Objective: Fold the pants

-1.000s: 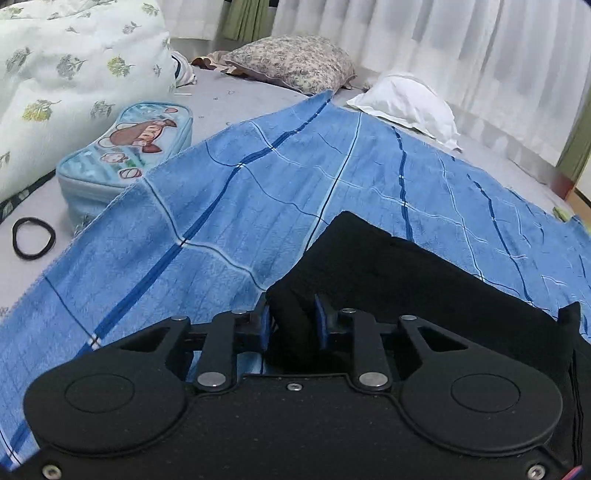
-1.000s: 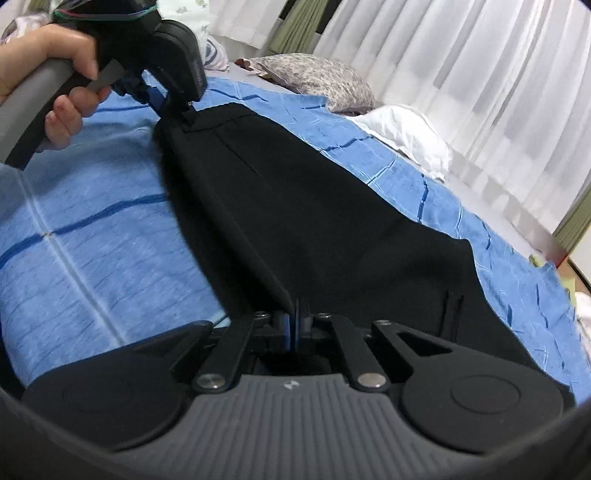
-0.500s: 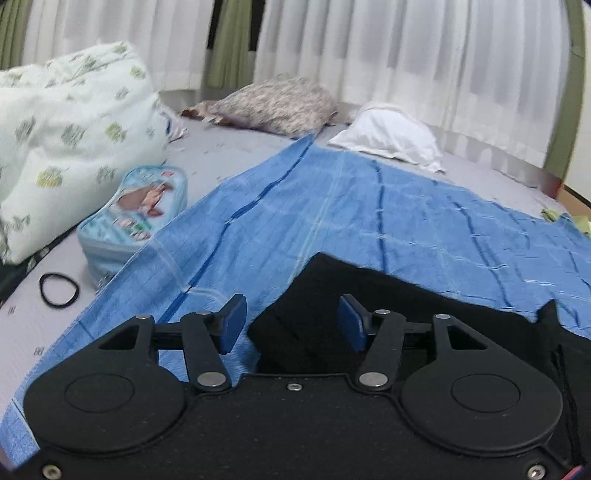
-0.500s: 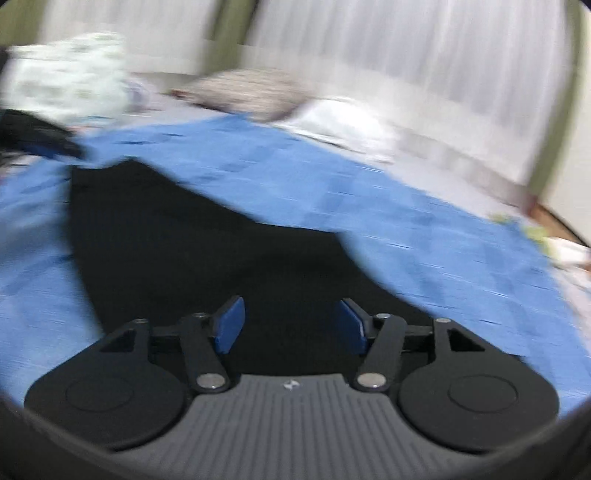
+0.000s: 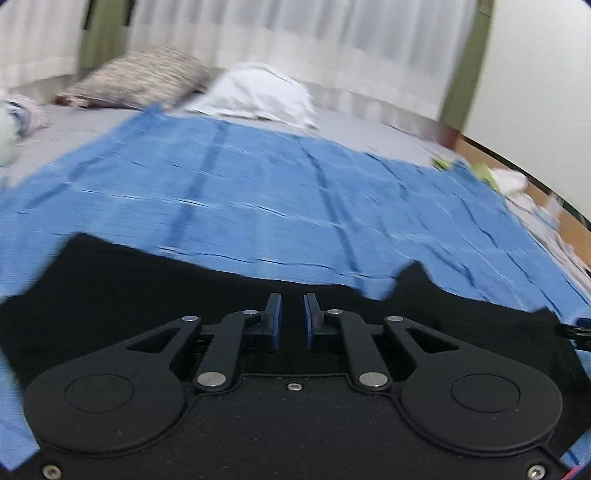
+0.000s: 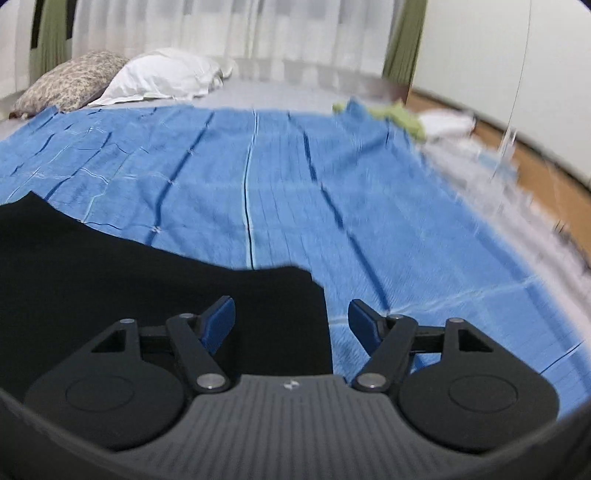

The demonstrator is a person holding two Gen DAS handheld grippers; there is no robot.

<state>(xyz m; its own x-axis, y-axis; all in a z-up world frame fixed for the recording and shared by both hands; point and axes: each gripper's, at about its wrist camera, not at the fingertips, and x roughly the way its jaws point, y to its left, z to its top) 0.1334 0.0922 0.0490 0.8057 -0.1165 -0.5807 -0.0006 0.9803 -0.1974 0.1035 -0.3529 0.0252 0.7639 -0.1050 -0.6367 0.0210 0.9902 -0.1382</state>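
- Left wrist view: black, matte, smooth-woven pants [image 5: 155, 295] lying flat on a blue checked cloth with darker blue stripes [image 5: 280, 192], filling the lower frame just ahead of the tool; far edge irregular, with a small pointed flap sticking up at right.
- Left gripper [image 5: 292, 317] of black plastic with round pivot discs, silver rivets and blue pads; fingers nearly together with a narrow gap showing, nothing visibly caught between them, hovering over the black fabric.
- Right wrist view: same pants [image 6: 110, 280] reaching in from the left, ending in a rounded corner between the fingertips, with blue cloth [image 6: 332, 192] beyond and to the right.
- Right gripper [image 6: 291, 319] with ribbed grey body and black linkage, blue pads spread wide, empty; left pad above the pants, right pad above the cloth.
- Small pale mark on the ribbed grey body, too small to read; no other writing legible.
- Cloth surface finely creased, thin pale lines crossing the dark stripes.
- Beyond the cloth: grey sheet, speckled brown-grey pillow [image 6: 70, 81], plump white pillow [image 6: 166, 77], sheer white pleated curtains [image 6: 229, 26] with olive-green drapes.
- Right edge: crumpled green rag [image 6: 399, 114], wooden floor, blurred pale items.
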